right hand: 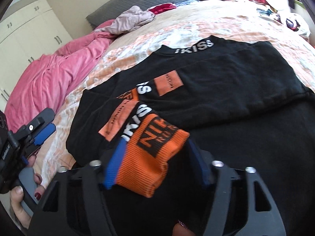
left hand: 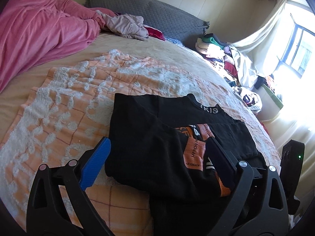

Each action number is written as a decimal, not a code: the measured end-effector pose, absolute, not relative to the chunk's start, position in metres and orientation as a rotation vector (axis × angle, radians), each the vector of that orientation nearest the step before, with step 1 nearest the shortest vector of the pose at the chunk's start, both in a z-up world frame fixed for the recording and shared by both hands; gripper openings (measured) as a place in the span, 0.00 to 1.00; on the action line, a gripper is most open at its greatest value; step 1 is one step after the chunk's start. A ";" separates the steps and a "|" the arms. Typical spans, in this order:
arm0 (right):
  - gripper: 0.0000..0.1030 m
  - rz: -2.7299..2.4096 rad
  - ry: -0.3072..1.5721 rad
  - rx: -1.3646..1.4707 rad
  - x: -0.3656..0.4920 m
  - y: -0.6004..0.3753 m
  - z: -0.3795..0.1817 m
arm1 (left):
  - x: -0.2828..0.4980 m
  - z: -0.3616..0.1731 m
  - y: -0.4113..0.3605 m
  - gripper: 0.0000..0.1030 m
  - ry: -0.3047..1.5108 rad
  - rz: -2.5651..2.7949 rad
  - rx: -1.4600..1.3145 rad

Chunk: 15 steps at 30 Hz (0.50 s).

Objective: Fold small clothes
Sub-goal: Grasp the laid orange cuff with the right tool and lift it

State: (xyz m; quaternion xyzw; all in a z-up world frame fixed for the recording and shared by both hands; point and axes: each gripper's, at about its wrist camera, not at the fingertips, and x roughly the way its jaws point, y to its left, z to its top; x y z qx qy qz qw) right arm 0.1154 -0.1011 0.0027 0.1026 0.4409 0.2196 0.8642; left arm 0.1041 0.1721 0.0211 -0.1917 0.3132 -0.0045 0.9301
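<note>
A black long-sleeved shirt (left hand: pixel 167 129) with a white "IKISS" collar and orange patches lies partly folded on an orange-and-white fleecy blanket (left hand: pixel 65 102) on the bed. My left gripper (left hand: pixel 158 143) stands wide open over the shirt's near-left part; its blue pad (left hand: pixel 96 163) is off the cloth at the left edge, holding nothing. In the right wrist view the shirt (right hand: pixel 226 82) spreads ahead, and my right gripper (right hand: pixel 155 143) is shut on the sleeve's orange ribbed cuff (right hand: pixel 149 157), which fills the gap between the pads. The left gripper (right hand: pixel 44 125) shows at the left, held by a hand.
A pink blanket (left hand: pixel 39 31) is heaped at the far left of the bed, with a crumpled mauve garment (left hand: pixel 126 25) and a grey pillow (left hand: pixel 149 11) behind. A pile of mixed clothes (left hand: pixel 220 57) lines the bed's right side by the curtained window (left hand: pixel 295 45). Cream wardrobes (right hand: pixel 29 25) stand left.
</note>
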 end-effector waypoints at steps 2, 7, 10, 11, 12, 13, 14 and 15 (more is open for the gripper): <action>0.18 0.491 0.913 0.194 0.115 -0.093 0.007 | 0.102 0.023 0.176 0.88 0.635 0.006 -0.401; 0.13 0.543 0.802 0.098 0.108 -0.079 0.036 | 0.097 0.023 0.187 0.88 0.627 0.033 -0.439; 0.13 0.558 0.749 0.051 0.109 -0.075 0.056 | 0.095 0.021 0.193 0.88 0.630 0.055 -0.457; 0.13 0.562 0.729 0.035 0.110 -0.075 0.063 | 0.095 0.021 0.194 0.88 0.632 0.062 -0.457; 0.13 0.562 0.715 0.021 0.111 -0.074 0.069 | 0.094 0.020 0.195 0.88 0.632 0.067 -0.458; 0.13 0.559 0.697 0.002 0.112 -0.075 0.076 | 0.094 0.020 0.196 0.88 0.632 0.072 -0.462; 0.13 0.555 0.683 -0.017 0.114 -0.075 0.082 | 0.093 0.020 0.197 0.88 0.632 0.074 -0.466; 0.13 0.547 0.666 -0.037 0.116 -0.076 0.087 | 0.093 0.020 0.198 0.88 0.631 0.076 -0.469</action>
